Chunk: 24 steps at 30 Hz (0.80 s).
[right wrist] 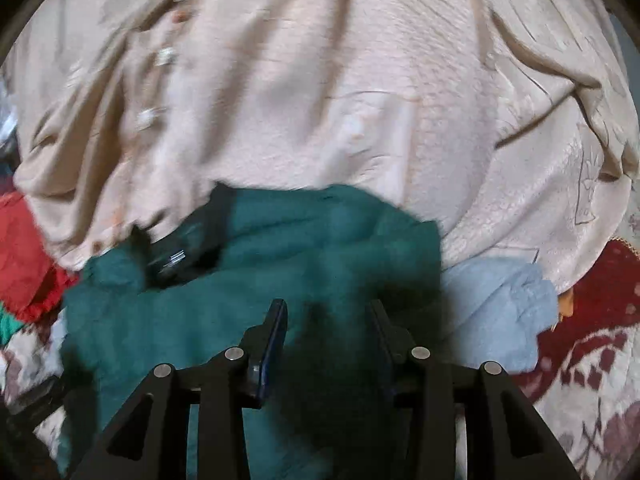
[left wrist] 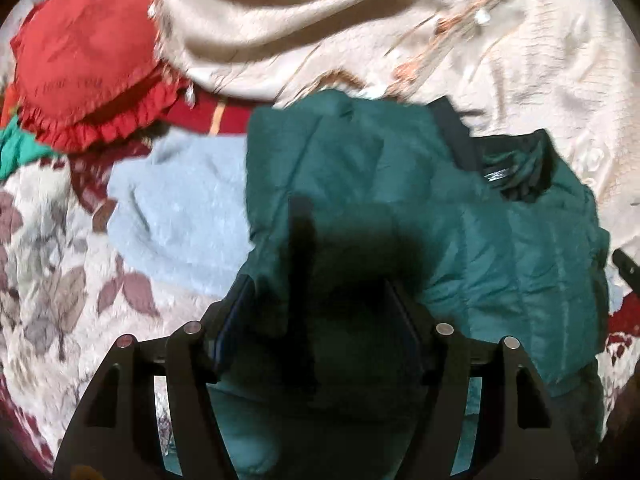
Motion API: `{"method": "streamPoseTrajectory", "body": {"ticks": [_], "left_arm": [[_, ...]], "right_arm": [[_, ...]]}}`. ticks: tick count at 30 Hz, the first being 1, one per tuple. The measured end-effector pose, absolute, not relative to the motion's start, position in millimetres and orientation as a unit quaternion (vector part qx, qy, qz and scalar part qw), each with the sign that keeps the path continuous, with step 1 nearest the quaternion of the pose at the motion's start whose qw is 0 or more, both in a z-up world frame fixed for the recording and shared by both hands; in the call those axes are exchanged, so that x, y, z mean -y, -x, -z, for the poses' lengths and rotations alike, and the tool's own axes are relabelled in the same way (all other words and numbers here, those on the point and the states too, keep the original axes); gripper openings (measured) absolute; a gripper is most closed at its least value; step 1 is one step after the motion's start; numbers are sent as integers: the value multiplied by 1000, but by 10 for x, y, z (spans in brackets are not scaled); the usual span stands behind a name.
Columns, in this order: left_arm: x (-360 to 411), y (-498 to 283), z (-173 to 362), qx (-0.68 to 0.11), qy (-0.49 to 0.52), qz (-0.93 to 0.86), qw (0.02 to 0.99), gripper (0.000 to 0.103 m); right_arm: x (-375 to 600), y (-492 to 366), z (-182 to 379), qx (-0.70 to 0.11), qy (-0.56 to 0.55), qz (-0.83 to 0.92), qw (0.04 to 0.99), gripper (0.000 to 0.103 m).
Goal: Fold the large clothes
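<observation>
Both grippers, left [left wrist: 320, 304] and right [right wrist: 328, 320], hover with jaws parted, gripping nothing. Below lies one green jacket [left wrist: 480, 240], beside one red cushion [left wrist: 88, 68].

Jacket [left wrist: 460, 216] spread on towel [left wrist: 180, 216], both on patterned bedspread [left wrist: 44, 264]. Frilled cushion [left wrist: 88, 64] left of jacket, behind towel; large draped cloth [left wrist: 500, 72] behind jacket. In right wrist view: towel [right wrist: 496, 312] right of jacket [right wrist: 248, 280], cloth [right wrist: 320, 92] behind both.
</observation>
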<state>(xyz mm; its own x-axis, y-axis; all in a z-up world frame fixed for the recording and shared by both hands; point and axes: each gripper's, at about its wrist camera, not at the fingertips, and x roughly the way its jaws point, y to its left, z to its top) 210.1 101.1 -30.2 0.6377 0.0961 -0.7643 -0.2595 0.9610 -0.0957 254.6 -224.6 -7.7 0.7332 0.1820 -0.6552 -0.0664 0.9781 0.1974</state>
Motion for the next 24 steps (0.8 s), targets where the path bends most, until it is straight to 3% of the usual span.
{"method": "streamPoseTrajectory", "body": {"ticks": [2,4,13,21,24], "left_arm": [[-950,-2182,436,-447,84,-93,886,66],[-941,-2252,634,-480,89,-85,869,68],[-1137,-2023,301,-439,134,-90,884,70],[-1306,-1427,165,-439,115,-51,890,70],[-1230,-1132,333,-463,71,-36,883,70]], "right_arm": [[2095,-2442,222,-381,-53,-87,919,45],[1885,-2515,497,-423,-12,-91,902,70],[2127,-2064,179,-389,-20,-80,917,70],[2538,-1225,370,-455,-68,-85,884,71],[2494,-854,677,-496,-5,-111,861,85]]}}
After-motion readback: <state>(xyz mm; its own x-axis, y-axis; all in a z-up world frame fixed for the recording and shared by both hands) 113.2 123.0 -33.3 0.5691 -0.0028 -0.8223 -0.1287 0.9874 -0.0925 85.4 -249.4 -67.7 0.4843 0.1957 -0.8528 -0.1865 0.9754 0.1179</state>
